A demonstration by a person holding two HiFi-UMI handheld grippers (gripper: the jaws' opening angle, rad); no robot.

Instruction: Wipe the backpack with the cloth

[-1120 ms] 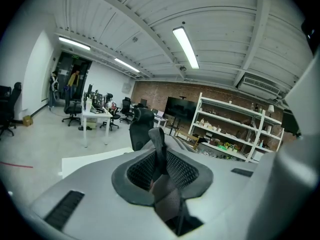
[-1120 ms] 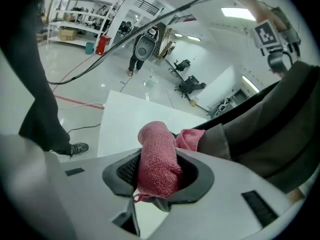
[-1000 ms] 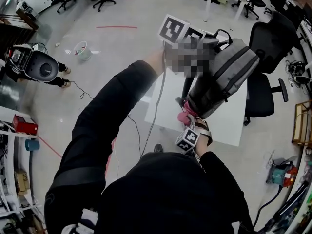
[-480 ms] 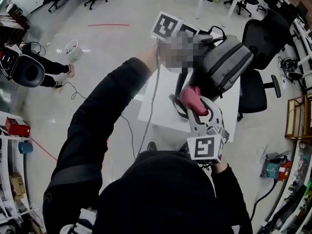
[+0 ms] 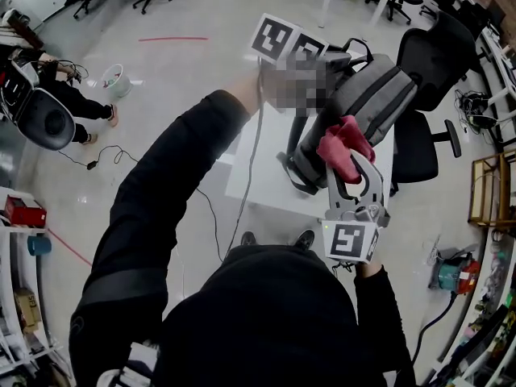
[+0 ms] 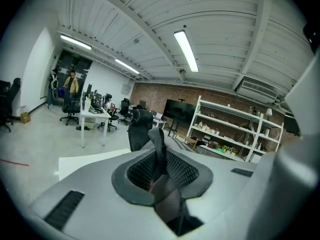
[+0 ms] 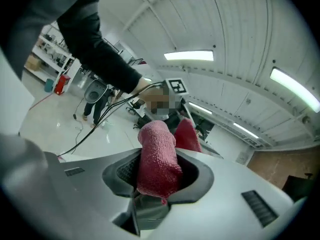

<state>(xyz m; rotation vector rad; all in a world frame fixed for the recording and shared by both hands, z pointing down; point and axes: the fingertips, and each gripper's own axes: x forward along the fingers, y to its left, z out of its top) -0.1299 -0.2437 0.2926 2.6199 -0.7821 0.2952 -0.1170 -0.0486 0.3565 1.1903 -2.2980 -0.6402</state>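
Right gripper (image 5: pixel 353 172), at 4 o'clock in the head view: jaws part-way closed and clamped on a red cloth (image 5: pixel 344 145), which bunches out past the tips toward 12 o'clock. In the right gripper view the cloth fills the gap between the jaws, with a second fold behind it at 1 o'clock.

Left gripper (image 6: pixel 163 176), at 1 o'clock in the head view, at the end of an outstretched black sleeve (image 5: pixel 161 208): jaws nearly together, pinching a dark grey strap (image 6: pixel 158 141) that rises from between them. Its marker cube (image 5: pixel 286 43) faces the head camera, and a cable (image 5: pixel 254 160) hangs from it toward 6 o'clock.

Grey backpack (image 5: pixel 367 103), at 2 o'clock in the head view: tilted, with its top toward the left gripper and its base toward the wearer, over a white table (image 5: pixel 250 176). The cloth overlaps the lower side face of the backpack. Whether the two touch cannot be told.

Surroundings, head view: black office chair (image 5: pixel 431 63) beyond the table at 2 o'clock, white bucket (image 5: pixel 117 79) on the floor at 10 o'clock, a second person (image 5: pixel 81 103) at 9 o'clock, and a red floor line (image 5: pixel 173 39) at 11 o'clock.

Left gripper view: open shelving (image 6: pixel 235 129) at 3 o'clock.
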